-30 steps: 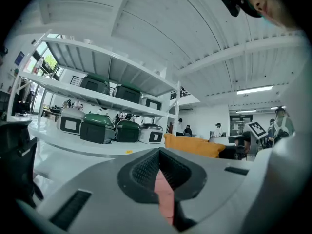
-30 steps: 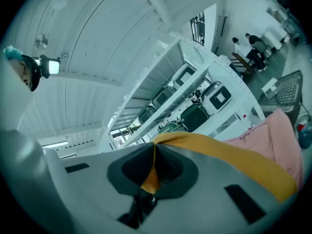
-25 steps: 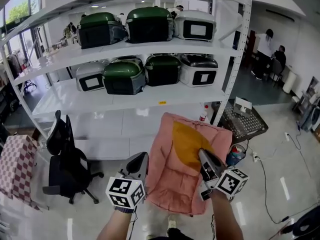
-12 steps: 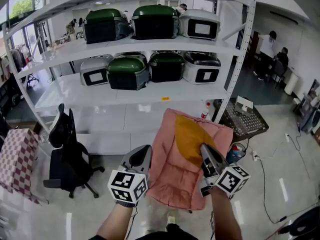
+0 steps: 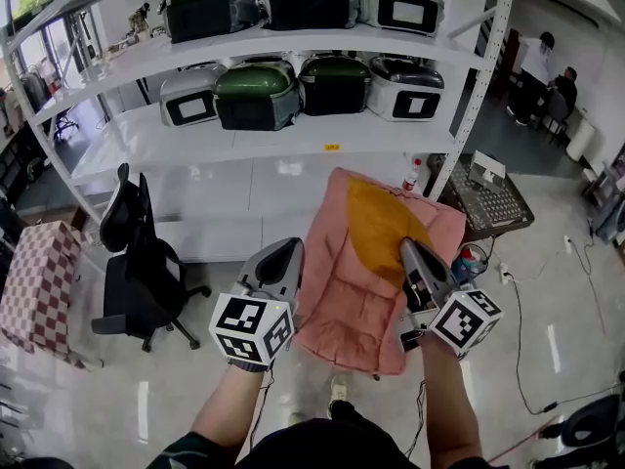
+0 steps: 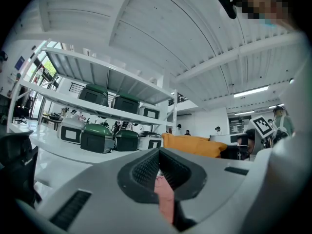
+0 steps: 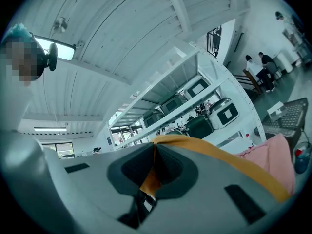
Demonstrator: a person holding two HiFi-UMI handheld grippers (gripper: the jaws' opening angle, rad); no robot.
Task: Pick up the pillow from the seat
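Your right gripper (image 5: 410, 252) has its jaws pinched on the orange pillow (image 5: 376, 223), likely soft, light and saggy, best bunched at its edge, while your left gripper (image 5: 289, 250) nips the pink seat (image 5: 342, 311).

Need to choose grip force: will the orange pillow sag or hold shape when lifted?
Probably sags: the orange pillow drapes against the pink cushion where the right tongs pinch it. Likely light: a pinched edge seems to carry it.
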